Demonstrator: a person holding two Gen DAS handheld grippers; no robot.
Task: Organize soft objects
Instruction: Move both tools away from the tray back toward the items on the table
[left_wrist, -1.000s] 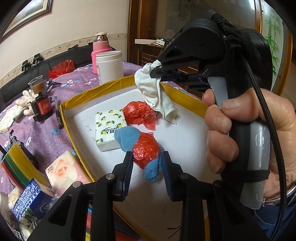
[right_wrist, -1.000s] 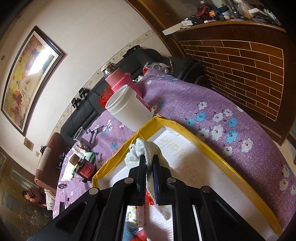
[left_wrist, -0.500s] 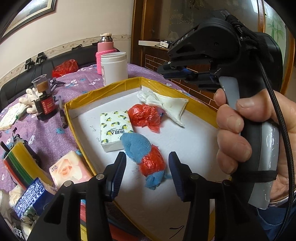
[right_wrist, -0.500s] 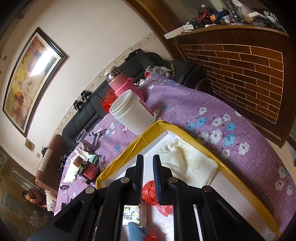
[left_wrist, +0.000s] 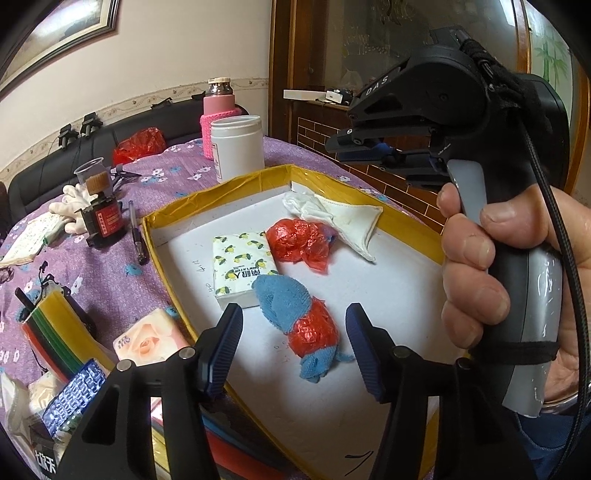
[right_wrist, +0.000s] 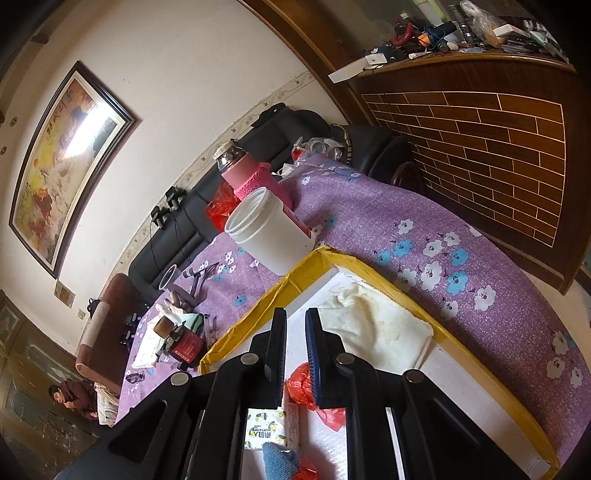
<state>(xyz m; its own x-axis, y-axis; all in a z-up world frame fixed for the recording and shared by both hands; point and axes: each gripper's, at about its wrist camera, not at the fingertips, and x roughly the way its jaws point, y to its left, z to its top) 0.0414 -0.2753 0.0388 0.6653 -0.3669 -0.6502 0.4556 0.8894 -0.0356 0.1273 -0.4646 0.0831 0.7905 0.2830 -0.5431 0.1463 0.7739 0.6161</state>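
The blue cloth bundle (left_wrist: 295, 325), wrapped round the middle in red plastic, lies on the white floor of the yellow-rimmed tray (left_wrist: 221, 184), toward the tray's near-left side and touching the corner of the lemon-print tissue pack (left_wrist: 242, 269). It sits there, by my reading, because the tray is the collecting place for the soft things: a crumpled red bag (left_wrist: 299, 240) lies just beyond the tissue pack, and a white cloth (left_wrist: 340, 214) is spread flat in the tray's far corner. The left gripper (left_wrist: 293, 350) straddles the bundle's near end with its jaws opening, pads clear of the bundle on both sides, so the bundle appears let go rather than grasped. The right gripper (right_wrist: 295, 350), carried in the person's right hand (left_wrist: 498, 280), hangs above the tray's far half with its jaws nearly together and nothing between them, the white cloth (right_wrist: 376, 325) lying just beside its tips.
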